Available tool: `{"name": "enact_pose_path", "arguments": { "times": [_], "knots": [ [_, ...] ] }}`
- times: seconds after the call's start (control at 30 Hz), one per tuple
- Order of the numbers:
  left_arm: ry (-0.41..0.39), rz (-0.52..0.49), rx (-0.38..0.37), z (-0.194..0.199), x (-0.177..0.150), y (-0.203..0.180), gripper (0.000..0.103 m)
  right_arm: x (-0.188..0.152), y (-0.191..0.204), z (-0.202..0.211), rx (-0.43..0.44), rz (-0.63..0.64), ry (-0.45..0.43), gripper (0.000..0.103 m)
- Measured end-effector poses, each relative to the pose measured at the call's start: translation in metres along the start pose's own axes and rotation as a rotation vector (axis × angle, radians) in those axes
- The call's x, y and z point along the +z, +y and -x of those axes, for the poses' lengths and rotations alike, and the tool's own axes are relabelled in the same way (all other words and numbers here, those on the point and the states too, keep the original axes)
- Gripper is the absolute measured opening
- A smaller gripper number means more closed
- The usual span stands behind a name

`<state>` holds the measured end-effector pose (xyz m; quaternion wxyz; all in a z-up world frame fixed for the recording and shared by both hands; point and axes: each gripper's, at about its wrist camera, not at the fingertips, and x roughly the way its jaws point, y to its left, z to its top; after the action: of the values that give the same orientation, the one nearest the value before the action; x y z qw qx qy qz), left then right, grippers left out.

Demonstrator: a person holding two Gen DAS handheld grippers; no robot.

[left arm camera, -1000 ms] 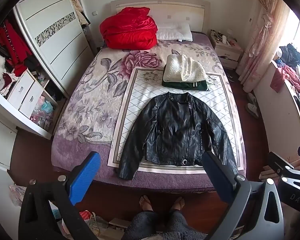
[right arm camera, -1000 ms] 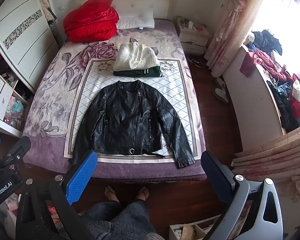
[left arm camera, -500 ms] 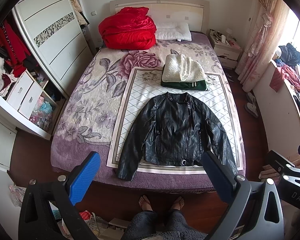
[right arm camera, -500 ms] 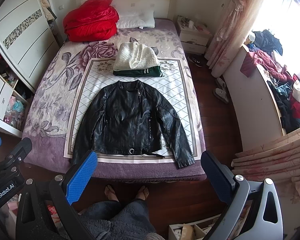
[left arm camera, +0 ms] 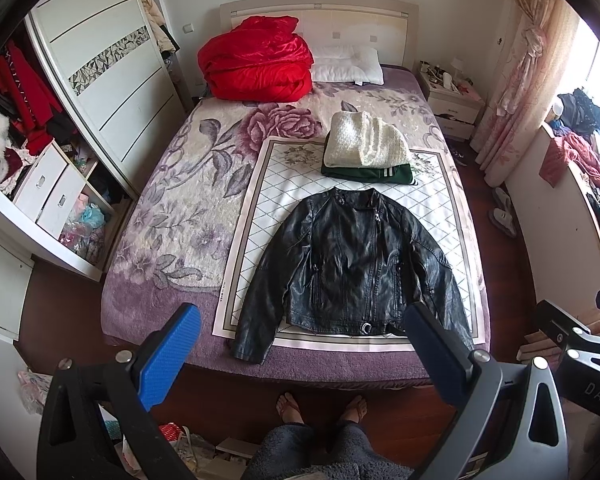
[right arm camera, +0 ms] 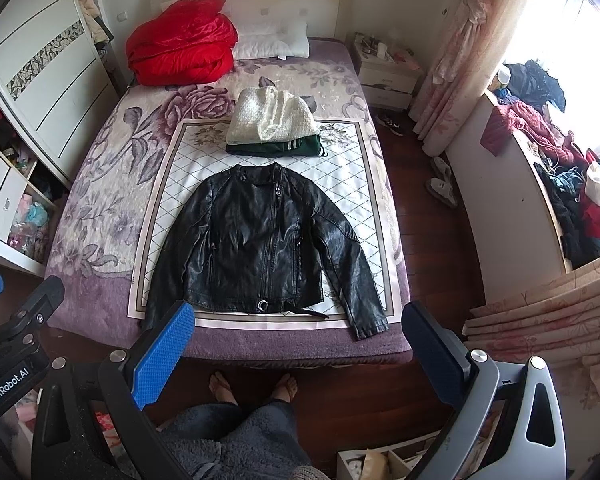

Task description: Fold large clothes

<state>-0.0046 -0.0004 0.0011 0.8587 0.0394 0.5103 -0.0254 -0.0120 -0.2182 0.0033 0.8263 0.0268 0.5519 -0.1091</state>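
Nothing shifted since earlier frames; both views steady. Black leather jacket (left arm camera: 352, 264) (right arm camera: 260, 240): flat, front up, sleeves spread, on diamond-pattern sheet (left arm camera: 268, 200) at foot of bed (left arm camera: 172, 208). Left gripper (left arm camera: 300, 356), right gripper (right arm camera: 298, 352): held above floor, jaws wide apart, empty. Folded white and green pile (left arm camera: 366, 152) beyond collar.

Black glossy leather jacket (left arm camera: 352, 264) seen at frame centre, on white mat (left arm camera: 260, 216) patterned with diamond grid. Purple-and-cream floral blanket (left arm camera: 188, 200) noted at left. Cream knit sweater (left arm camera: 364, 146) seen over green garment (left arm camera: 380, 172) with white stripes. Red duvet (left arm camera: 256, 66) at upper centre. Blue pads noted on gripper fingers (left arm camera: 168, 356).
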Motion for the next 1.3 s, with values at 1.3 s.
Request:
{"name": "enact_pose_path", "arguments": {
  "times": [1.3],
  "knots": [
    [-0.01,0.003,-0.001,0.005,0.019,-0.016,0.103,0.009,-0.002,0.008,0.0,0.004,0.002,0.103]
  ]
}}
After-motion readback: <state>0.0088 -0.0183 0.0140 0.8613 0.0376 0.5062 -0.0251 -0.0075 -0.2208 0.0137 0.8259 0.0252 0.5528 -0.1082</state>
